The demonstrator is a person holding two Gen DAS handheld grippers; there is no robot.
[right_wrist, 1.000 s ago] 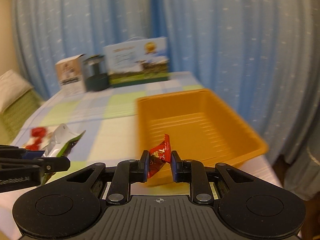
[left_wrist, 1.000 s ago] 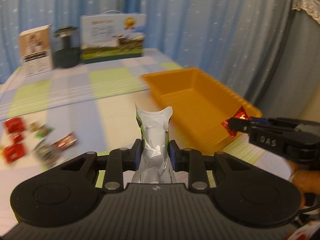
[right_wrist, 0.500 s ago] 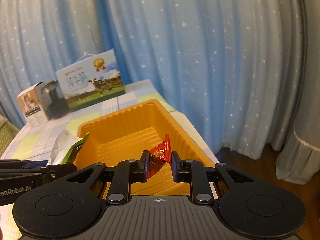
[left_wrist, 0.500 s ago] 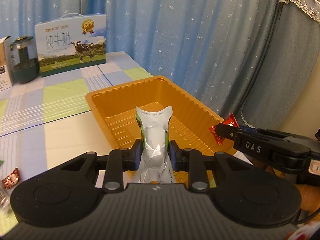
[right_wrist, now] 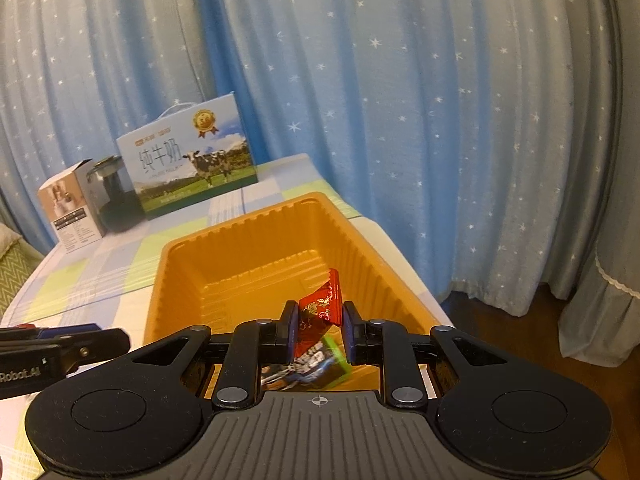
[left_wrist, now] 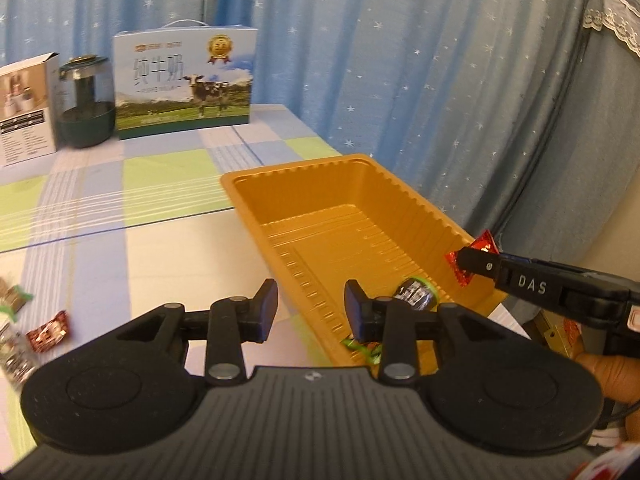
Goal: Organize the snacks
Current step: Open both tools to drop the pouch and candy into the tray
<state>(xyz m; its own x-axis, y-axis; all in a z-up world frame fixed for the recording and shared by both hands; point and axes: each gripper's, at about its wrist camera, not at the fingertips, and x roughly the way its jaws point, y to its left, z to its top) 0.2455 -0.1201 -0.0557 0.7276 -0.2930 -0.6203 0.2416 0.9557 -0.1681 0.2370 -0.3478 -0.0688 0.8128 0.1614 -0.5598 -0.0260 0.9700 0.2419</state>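
An orange tray [left_wrist: 320,216] [right_wrist: 244,272] stands at the table's right edge. My left gripper [left_wrist: 311,312] hangs over its near end, its jaws opening with nothing between them. The silver and green snack packet [left_wrist: 416,292] [right_wrist: 308,364] lies in the tray's near end, partly behind my fingers. My right gripper [right_wrist: 318,324] [left_wrist: 466,258] is shut on a red candy wrapper [right_wrist: 322,308] [left_wrist: 478,246] above the tray's near right rim.
Several loose red and green snacks [left_wrist: 48,330] lie at the left on the checked tablecloth. A milk carton box [left_wrist: 184,80], a dark green jar [left_wrist: 84,112] and a white box [left_wrist: 26,108] stand at the back. Blue starred curtains hang behind. A hand [left_wrist: 608,376] holds the right gripper.
Both grippers moved right, over the tray. The left gripper's jaws have parted and the silver packet dropped out of them into the tray. The right gripper still holds the red candy.
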